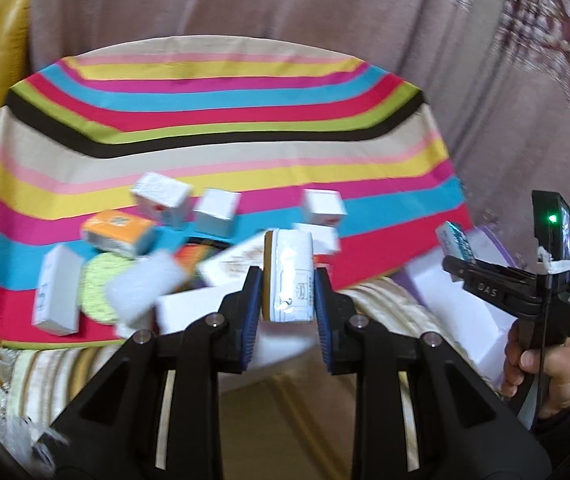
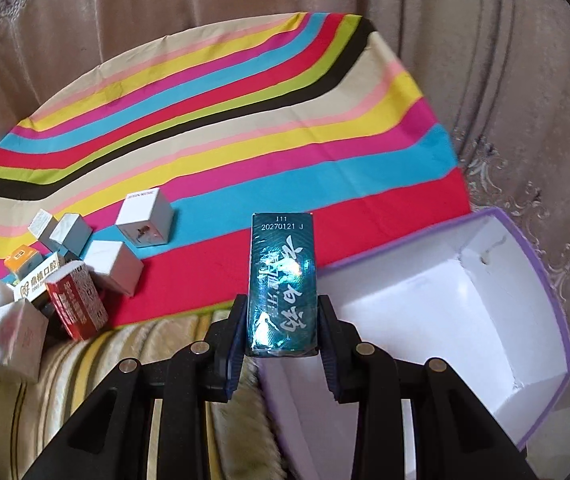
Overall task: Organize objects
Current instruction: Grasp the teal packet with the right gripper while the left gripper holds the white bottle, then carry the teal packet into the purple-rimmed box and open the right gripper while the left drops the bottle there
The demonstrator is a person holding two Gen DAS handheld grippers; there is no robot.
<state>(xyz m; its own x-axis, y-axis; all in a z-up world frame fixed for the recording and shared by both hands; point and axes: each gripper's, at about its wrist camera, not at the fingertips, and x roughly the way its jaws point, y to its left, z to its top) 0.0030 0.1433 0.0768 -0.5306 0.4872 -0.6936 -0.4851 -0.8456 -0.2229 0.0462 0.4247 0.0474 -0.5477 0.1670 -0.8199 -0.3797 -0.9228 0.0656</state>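
Small cartons and packets (image 2: 85, 276), heaped at the near left of a rainbow-striped cloth (image 2: 245, 120), with two already lifted clear: a shiny teal rectangular carton (image 2: 283, 284) clamped lengthwise in the right gripper (image 2: 283, 340), beside the rim of an open white cardboard box with a lilac edge (image 2: 541, 272); a white-and-cream carton with a yellow edge (image 1: 288, 276) pinched between the blue pads (image 1: 249, 320) of the left gripper (image 1: 288, 308), raised above the pile. Likely trouble: glossy teal wrap sliding between the pads, gripped only near its lower end; long carton catching the box wall and tipping out on release; left carton, held low on its body, pivoting or dropping back onto the heap and scattering the white cubes (image 1: 217, 212); both tools converging on one box and knocking together, with the right tool already close at the edge of the left view. Legible writing: "I11" and "20270121 J" on the teal carton's end, plus large silvery Chinese characters along its face; Chinese characters for oral care on a white carton in the pile; "DAS" moulded on the right tool's arm; remaining labels too blurred
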